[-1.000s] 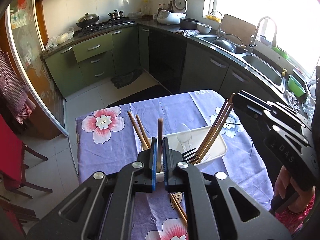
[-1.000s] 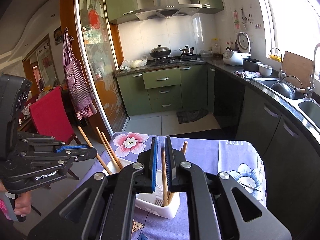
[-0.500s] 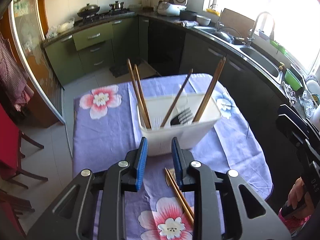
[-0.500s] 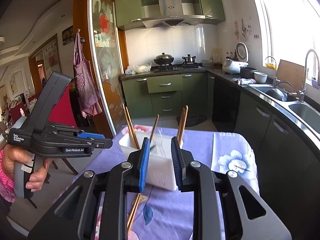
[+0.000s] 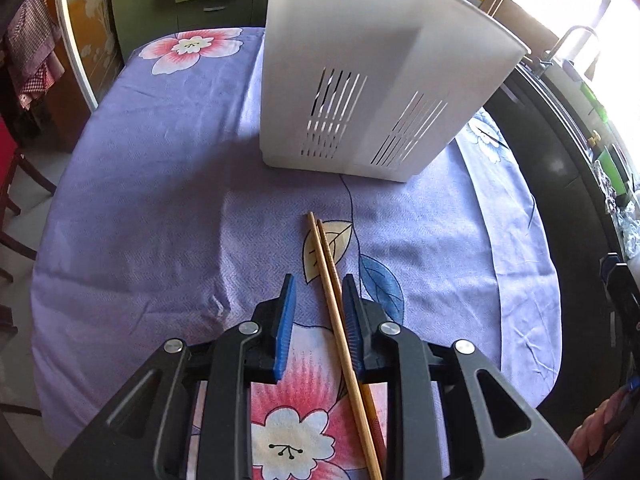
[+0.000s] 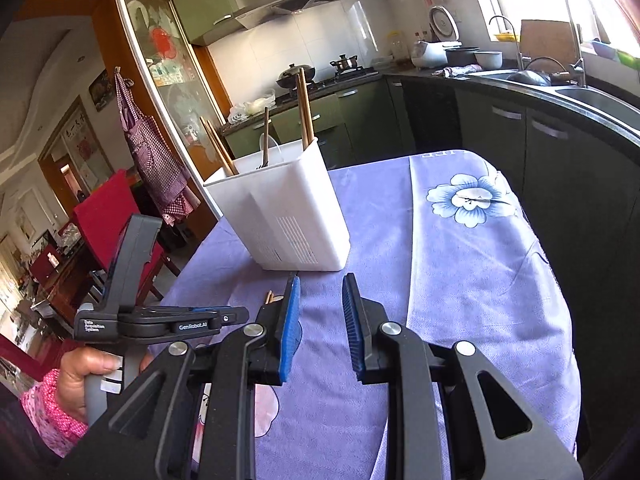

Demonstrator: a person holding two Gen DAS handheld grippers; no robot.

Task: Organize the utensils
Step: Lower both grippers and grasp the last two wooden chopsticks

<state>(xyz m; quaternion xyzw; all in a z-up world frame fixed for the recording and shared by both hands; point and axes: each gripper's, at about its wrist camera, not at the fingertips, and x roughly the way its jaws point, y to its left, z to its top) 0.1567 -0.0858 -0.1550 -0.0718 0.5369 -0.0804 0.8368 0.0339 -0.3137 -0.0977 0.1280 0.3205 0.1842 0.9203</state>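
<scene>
A white slotted utensil holder [image 5: 372, 76] stands on the purple flowered tablecloth [image 5: 152, 184]; in the right wrist view the holder [image 6: 280, 216] has several chopsticks [image 6: 305, 112] and a fork standing in it. A pair of wooden chopsticks [image 5: 334, 304] lies on the cloth in front of it. My left gripper [image 5: 318, 282] is open, low over the cloth, its jaws on either side of that pair. My right gripper [image 6: 318, 284] is open and empty, just in front of the holder. The left gripper's body [image 6: 160, 320] shows at the left of the right wrist view, with the chopstick tips [image 6: 270, 297] beside it.
The table edge drops off on the right toward dark kitchen cabinets [image 6: 560, 152] and a sink. A red chair [image 6: 108, 216] stands left of the table. A stove with pots [image 6: 320, 72] is at the back.
Both grippers let go of chopsticks into the holder, opened and drew back. The left gripper dropped low and closed in around the pair lying on the cloth.
</scene>
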